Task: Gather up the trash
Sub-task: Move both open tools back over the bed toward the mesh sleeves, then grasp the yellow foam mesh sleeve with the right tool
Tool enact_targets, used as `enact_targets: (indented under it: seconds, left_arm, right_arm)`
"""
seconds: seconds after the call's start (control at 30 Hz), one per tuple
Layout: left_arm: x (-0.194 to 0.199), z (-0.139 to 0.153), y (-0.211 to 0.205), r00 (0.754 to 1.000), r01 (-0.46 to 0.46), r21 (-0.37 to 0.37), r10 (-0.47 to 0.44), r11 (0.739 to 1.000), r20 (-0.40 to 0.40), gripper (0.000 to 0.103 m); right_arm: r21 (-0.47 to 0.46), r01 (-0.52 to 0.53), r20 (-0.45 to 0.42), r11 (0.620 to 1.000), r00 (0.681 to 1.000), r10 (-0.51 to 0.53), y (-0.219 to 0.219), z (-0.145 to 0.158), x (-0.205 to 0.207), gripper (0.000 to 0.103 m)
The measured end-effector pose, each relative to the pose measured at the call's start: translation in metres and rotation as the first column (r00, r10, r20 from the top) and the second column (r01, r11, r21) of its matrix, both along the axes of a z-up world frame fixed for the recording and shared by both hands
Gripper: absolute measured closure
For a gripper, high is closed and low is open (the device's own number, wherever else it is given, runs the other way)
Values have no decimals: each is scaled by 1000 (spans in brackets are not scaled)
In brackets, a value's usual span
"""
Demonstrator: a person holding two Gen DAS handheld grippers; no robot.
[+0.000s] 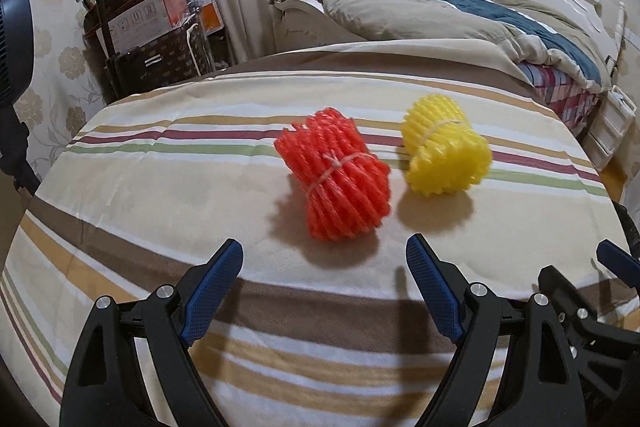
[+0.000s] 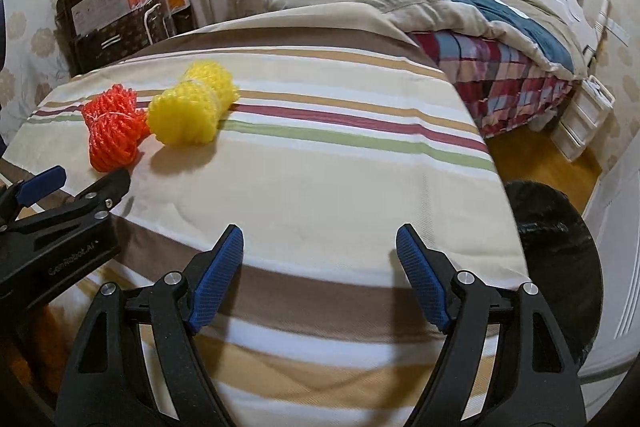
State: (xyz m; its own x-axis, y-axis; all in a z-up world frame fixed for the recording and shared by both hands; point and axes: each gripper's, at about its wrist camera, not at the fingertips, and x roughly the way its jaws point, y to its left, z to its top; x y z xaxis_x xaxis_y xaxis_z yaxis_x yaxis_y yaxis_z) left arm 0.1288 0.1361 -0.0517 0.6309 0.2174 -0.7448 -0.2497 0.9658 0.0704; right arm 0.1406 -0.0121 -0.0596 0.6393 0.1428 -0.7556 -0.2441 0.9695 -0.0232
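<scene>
A red bundle of foam net (image 1: 340,175) tied with a white string lies on the striped cloth (image 1: 160,163), with a yellow bundle (image 1: 444,147) beside it on its right. My left gripper (image 1: 324,255) is open and empty, just short of the red bundle. In the right wrist view the red bundle (image 2: 112,135) and the yellow bundle (image 2: 192,107) lie at the far left, touching. My right gripper (image 2: 320,239) is open and empty over bare cloth, well right of both. The left gripper (image 2: 76,183) shows at that view's left edge.
A black lined bin (image 2: 560,251) stands on the wooden floor off the table's right edge. A bed with a rumpled duvet (image 1: 460,19) lies behind. A trolley with boxes (image 1: 148,31) stands at the back left by the curtain.
</scene>
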Motion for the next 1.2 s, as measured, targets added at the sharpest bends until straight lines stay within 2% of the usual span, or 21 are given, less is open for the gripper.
enact_targets:
  seconds: [0.27,0.43,0.6,0.87,1.07,1.2]
  left_arm:
    - [14,-6,19,999,-23,-37,21,999,-39,20]
    - [19,-7,25,999,-11,-52,8,999,-50,20]
    - [12,-3,22,1000,14,-50,-15,999,-13,20]
    - [21,-2,32,1000,-20,-55,18,998,-21,20]
    - [26,-1,38,1000,-3,-34,2,999,-13,20]
    - [23,-1,46,1000,-10,-45,9,999,-11,20]
  right_arm:
    - [-3,-26,-30,1000,999,26,20,-4,11,25]
    - [6,-24,-45,1000,999,25,23,-5,18,20]
    - [5,-27,-45,1000,999,27,26,-6,22,20]
    - [6,-25,-46,1000,999,25,29,-6,25,19]
    - [4,-19,-46,1000,999,19,32,-7,27,19]
    - [4,-23,-45,1000,999,23,32,-7,27,19]
